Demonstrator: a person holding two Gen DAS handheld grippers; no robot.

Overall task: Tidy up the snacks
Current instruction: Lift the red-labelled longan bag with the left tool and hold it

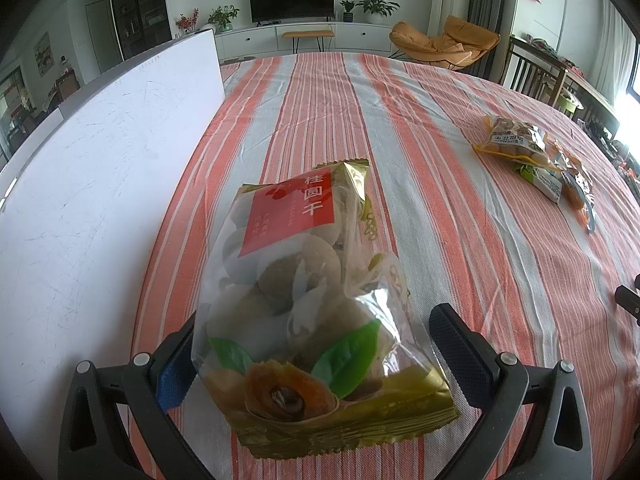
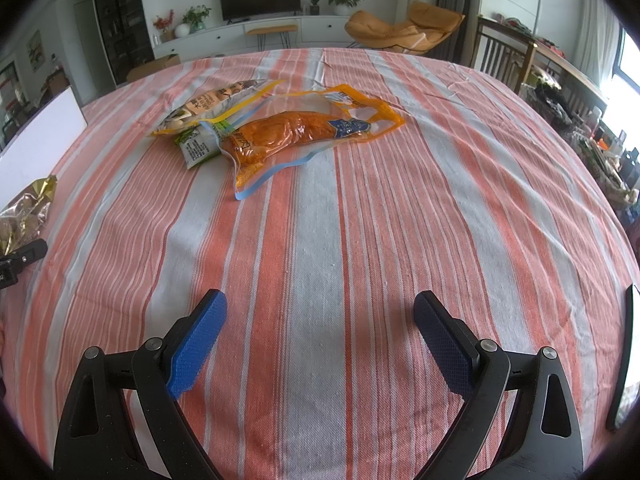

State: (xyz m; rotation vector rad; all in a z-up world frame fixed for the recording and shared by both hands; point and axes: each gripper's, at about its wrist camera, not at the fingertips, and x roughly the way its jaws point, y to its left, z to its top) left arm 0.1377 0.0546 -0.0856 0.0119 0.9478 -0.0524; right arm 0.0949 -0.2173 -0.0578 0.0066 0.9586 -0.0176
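Gold-edged longan bag (image 1: 308, 312) lies between the fingers of the wide left claw (image 1: 316, 344), low centre; right claw (image 2: 320, 340) wide, empty.

Snack packets on a cloth-covered table (image 2: 320, 240).
One bag (image 1: 304, 300) lies between the left gripper (image 1: 316, 344) fingers, a board (image 1: 100, 168) to its left. Three overlapping packets (image 2: 276, 128) lie further right, ahead of the right gripper (image 2: 320, 344).

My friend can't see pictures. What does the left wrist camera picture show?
A clear snack bag with gold edges and a red label lies on a red-and-white striped tablecloth, between the open fingers of the left gripper. A white board stands to the left, and more snack packets lie far right.
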